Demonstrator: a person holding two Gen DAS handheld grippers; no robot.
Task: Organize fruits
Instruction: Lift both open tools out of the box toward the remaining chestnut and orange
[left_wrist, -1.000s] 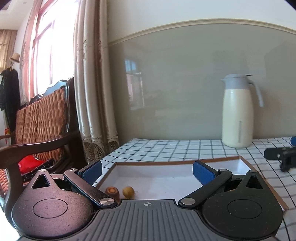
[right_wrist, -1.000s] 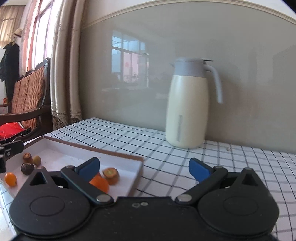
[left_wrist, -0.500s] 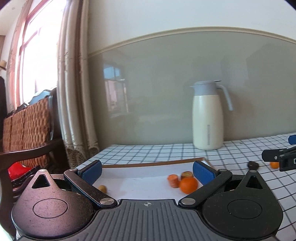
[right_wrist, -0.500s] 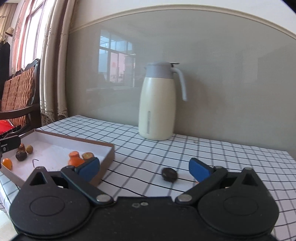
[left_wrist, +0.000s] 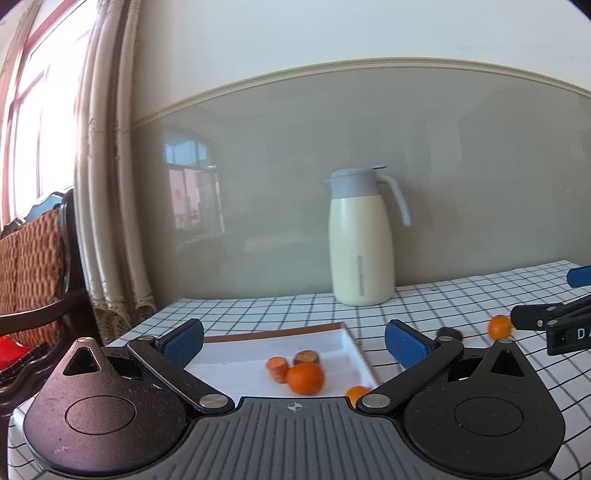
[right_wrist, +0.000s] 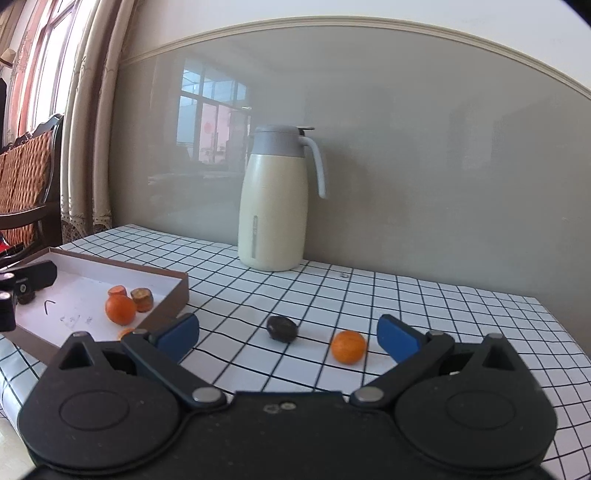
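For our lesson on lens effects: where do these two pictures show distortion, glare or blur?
Left wrist view: the wall moulding bows in a fisheye arc, the window is blown out white, and the thermos looks soft. Right wrist view: the glossy wall panel mirrors a window, and the tablecloth grid lines curve.

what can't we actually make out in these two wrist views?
- Small orange fruit at the tray near corner: half hidden by the left gripper body in the left view, by the right gripper finger in the right view.
- Dark item at the tray's far left, right view: covered by the left gripper's finger.
- Tray's near-left part: cut off by the gripper body, left view.
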